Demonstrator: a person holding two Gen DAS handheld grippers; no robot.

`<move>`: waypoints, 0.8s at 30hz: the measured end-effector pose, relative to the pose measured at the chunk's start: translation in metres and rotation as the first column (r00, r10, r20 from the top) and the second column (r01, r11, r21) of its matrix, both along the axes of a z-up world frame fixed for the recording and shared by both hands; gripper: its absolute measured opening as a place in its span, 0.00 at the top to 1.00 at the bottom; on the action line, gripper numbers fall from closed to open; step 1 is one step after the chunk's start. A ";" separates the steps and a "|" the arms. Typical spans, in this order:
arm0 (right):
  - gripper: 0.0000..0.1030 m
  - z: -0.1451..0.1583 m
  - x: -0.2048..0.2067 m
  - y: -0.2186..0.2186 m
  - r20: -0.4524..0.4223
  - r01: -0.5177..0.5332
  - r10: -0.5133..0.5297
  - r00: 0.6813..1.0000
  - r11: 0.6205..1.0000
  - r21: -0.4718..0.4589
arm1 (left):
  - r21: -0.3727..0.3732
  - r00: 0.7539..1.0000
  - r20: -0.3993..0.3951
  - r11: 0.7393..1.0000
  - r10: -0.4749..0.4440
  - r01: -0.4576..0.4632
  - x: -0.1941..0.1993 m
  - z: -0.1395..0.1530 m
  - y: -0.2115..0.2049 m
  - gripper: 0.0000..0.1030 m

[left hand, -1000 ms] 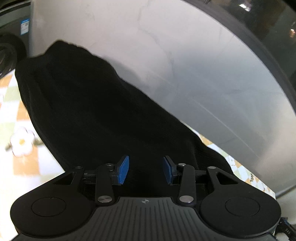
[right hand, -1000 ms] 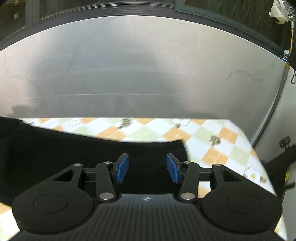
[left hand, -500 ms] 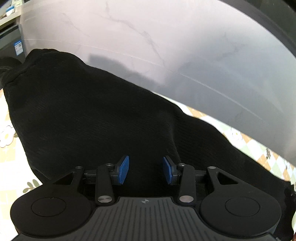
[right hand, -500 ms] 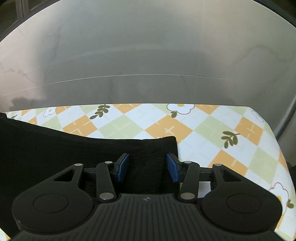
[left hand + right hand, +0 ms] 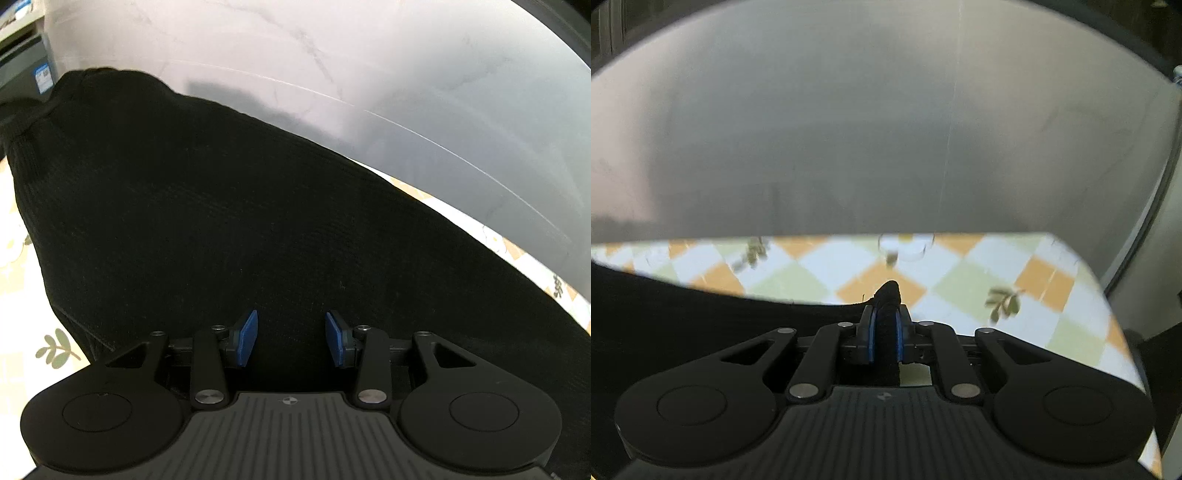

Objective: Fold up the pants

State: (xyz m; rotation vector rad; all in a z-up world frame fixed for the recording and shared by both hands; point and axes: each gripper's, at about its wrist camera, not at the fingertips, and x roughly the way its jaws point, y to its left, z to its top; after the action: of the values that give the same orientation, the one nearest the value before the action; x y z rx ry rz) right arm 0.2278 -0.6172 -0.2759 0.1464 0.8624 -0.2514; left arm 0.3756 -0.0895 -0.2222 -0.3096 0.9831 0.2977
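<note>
Pants [image 5: 236, 206], black, lie spread on our checkered surface [image 5: 979, 266]; our right hand-held gripper [image 5: 885, 334] is closing, pinching a corner, our left hand-held gripper [image 5: 291, 341] stands half-wide over cloth, gripping nothing. Next, we judge, the left must pinch before lifting the fold

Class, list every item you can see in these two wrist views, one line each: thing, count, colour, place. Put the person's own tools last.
Pants: one pair, black, spread across the tablecloth; one bunched edge sticks up between the right claw's pads.
Tablecloth: one, white with orange and green checks and flower and leaf prints, under the pants.
Wall: one, pale grey with faint veins, behind the table.
Appliance: one, dark grey with a blue sticker, far left edge of the left view.
Left claw: one, black with blue pads, open over the pants.
Right claw: one, black with blue pads, closing on the pants' edge.
</note>
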 end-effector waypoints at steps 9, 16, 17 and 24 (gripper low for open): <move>0.63 0.030 -0.057 -0.008 0.052 0.055 -0.058 0.997 0.997 0.060 | -0.072 1.000 0.024 0.997 -0.012 0.013 0.001 0.007 0.018 0.59; 0.48 0.033 -0.131 0.025 -0.005 0.068 -0.068 0.998 0.988 0.137 | -0.079 0.997 0.067 0.996 -0.046 0.051 -0.020 0.009 0.027 0.60; 0.48 0.030 -0.136 0.029 -0.018 0.070 -0.068 0.998 0.987 0.142 | -0.071 0.996 0.074 0.996 -0.054 0.059 -0.024 0.005 0.030 0.59; 0.76 0.025 -0.143 0.037 -0.043 0.092 -0.086 0.995 0.983 0.160 | -0.073 0.997 0.074 0.997 -0.034 0.040 -0.038 0.006 0.050 0.60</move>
State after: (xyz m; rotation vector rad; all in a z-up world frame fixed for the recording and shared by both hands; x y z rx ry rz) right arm 0.0847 -0.5804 -0.2512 0.3335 0.9128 -0.2684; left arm 0.3375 -0.0398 -0.2162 -0.3672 0.9284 0.2149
